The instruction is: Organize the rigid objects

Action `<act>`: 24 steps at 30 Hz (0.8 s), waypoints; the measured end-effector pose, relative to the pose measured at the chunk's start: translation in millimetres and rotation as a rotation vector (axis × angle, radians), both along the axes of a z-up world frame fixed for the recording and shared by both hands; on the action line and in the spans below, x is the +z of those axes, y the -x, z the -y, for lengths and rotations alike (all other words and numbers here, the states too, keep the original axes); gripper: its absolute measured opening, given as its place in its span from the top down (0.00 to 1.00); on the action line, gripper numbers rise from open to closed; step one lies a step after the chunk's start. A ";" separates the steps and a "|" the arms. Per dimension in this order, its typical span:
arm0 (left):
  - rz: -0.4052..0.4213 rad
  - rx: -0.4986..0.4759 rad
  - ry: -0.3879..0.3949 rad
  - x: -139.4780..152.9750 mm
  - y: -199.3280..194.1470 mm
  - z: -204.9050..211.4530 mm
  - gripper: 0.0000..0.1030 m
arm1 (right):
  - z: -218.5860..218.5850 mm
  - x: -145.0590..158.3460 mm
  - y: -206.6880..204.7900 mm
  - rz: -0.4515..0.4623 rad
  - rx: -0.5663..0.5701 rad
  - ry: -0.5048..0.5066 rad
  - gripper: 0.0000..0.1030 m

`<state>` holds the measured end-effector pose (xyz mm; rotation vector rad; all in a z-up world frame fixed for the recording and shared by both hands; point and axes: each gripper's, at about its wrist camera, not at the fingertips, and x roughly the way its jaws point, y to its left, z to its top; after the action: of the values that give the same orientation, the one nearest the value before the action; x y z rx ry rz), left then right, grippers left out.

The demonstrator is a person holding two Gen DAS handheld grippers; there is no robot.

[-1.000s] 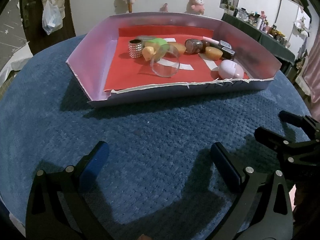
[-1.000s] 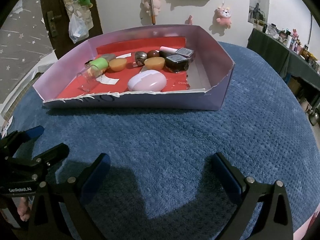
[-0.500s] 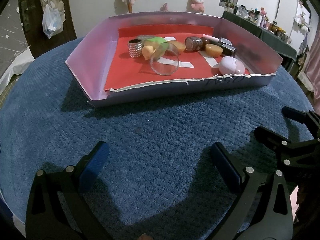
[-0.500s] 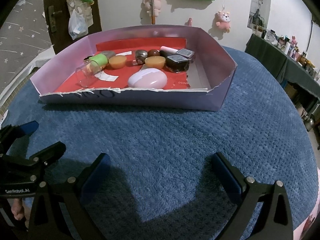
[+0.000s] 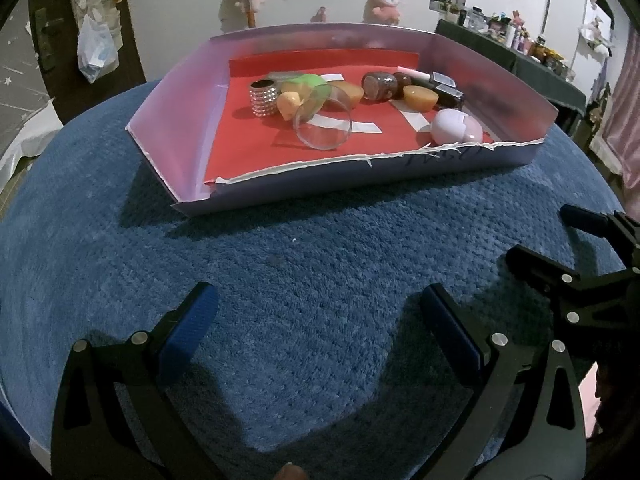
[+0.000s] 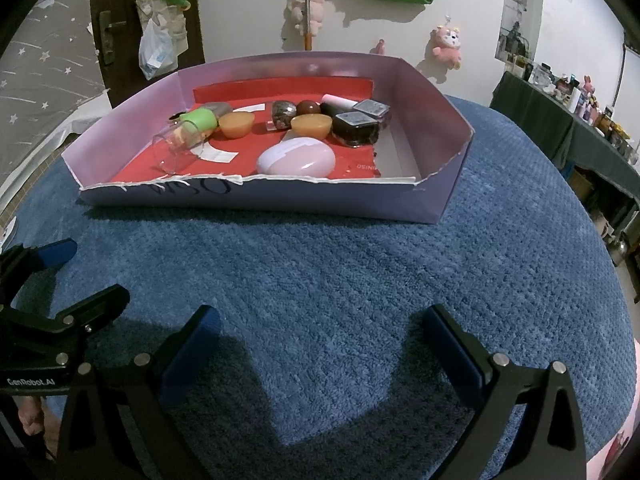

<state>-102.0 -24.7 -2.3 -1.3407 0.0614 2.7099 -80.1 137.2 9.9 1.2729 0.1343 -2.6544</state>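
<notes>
The left gripper [image 5: 318, 306] hangs low over the blue textured cloth [image 5: 320, 248], its blue-padded fingers spread wide apart and holding nothing. The right gripper [image 6: 320, 330] sits beside it, at 3 o'clock in the left wrist view, its fingers likewise spread wide and empty.

At 12 o'clock from both grippers, well apart from them, rests the shallow lilac cardboard tray with a red paper floor [image 5: 516, 156]. The rigid objects lie inside it. A clear plastic cup [image 5: 322, 122] lies on its side near the tray's middle, its mouth facing the left camera. A silver studded cylinder [image 5: 264, 98] stands upright at 10 o'clock from the cup. A pale pink egg-shaped case [image 6: 296, 158] rests just behind the torn front wall. At 1 o'clock from the egg case sits a black square box [image 6: 354, 128], beside two amber round pieces [image 6: 311, 125] and a mottled brown stone [image 6: 283, 112]. A green capped container [image 6: 198, 120] lies at the cup's far end.
</notes>
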 end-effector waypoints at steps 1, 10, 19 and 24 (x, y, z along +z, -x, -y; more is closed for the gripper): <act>-0.002 0.000 0.000 0.0 -0.9 -0.3 0.00 | -0.1 0.3 -0.1 -0.001 0.001 0.001 0.00; -0.018 0.006 -0.005 -1.4 -2.7 1.5 0.00 | -0.2 0.5 -1.0 -0.007 0.003 0.002 0.00; -0.030 0.021 -0.008 -1.7 -4.1 0.4 0.00 | -0.2 0.2 -1.0 -0.008 0.003 0.002 0.00; -0.030 0.024 -0.008 -1.5 -3.8 0.0 0.00 | -0.2 0.2 -0.8 -0.009 0.003 0.002 0.00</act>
<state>-98.1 -24.7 -3.8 -1.3077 0.0372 2.7471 -79.3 137.4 10.1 1.2597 0.1349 -2.6577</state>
